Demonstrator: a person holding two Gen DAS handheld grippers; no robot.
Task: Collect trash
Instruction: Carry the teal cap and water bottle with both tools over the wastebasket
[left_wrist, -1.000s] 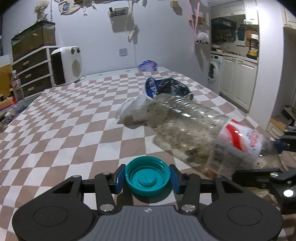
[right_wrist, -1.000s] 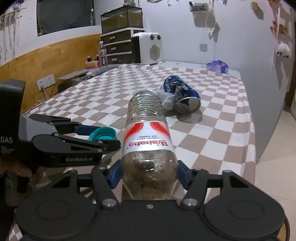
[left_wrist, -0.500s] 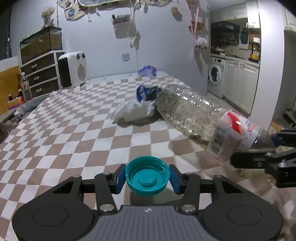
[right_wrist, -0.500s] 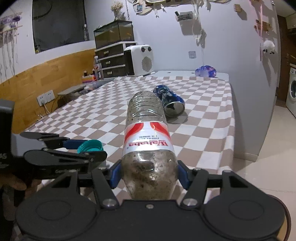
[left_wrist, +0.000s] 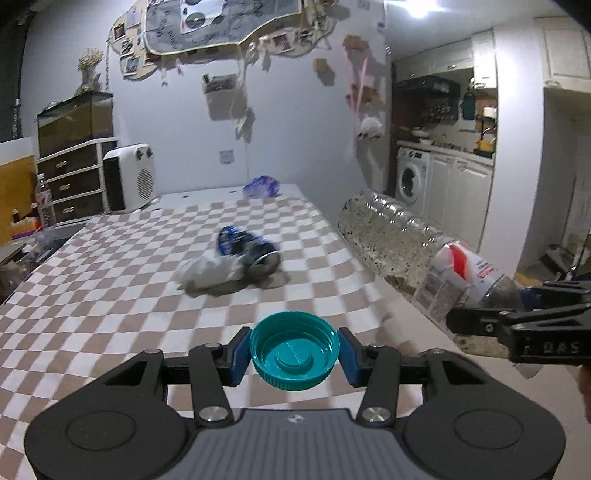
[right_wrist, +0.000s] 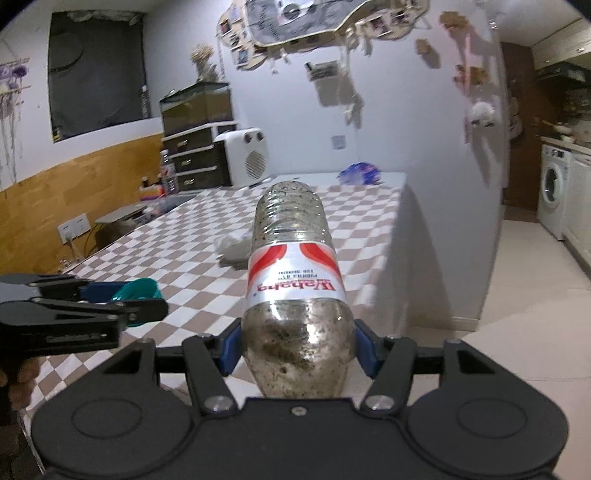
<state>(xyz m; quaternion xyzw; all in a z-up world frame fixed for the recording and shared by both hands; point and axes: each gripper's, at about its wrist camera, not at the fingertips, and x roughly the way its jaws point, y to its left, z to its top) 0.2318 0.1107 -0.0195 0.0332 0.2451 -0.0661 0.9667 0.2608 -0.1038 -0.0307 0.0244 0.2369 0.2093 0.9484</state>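
My left gripper (left_wrist: 293, 355) is shut on a teal bottle cap (left_wrist: 294, 355), held above the near edge of the checkered table (left_wrist: 110, 288). My right gripper (right_wrist: 297, 349) is shut on the neck end of a dirty clear plastic bottle (right_wrist: 293, 280) with a red and white label, held in the air past the table's right edge. The bottle also shows in the left wrist view (left_wrist: 413, 251), with the right gripper (left_wrist: 517, 325) at far right. A crushed blue can (left_wrist: 245, 247) and a crumpled white wrapper (left_wrist: 207, 273) lie mid-table.
A blue and white bag (left_wrist: 262, 186) lies at the table's far end. A white heater (left_wrist: 127, 177), drawers (left_wrist: 70, 184) and a water bottle (left_wrist: 44, 201) stand at the far left. Kitchen cabinets and a washing machine (left_wrist: 412, 181) are at the right, across bare floor (right_wrist: 517, 295).
Both grippers have risen and pulled back from the table, still holding cap and bottle. The bottle has lifted off the table and swung right, uncovering the can and wrapper.
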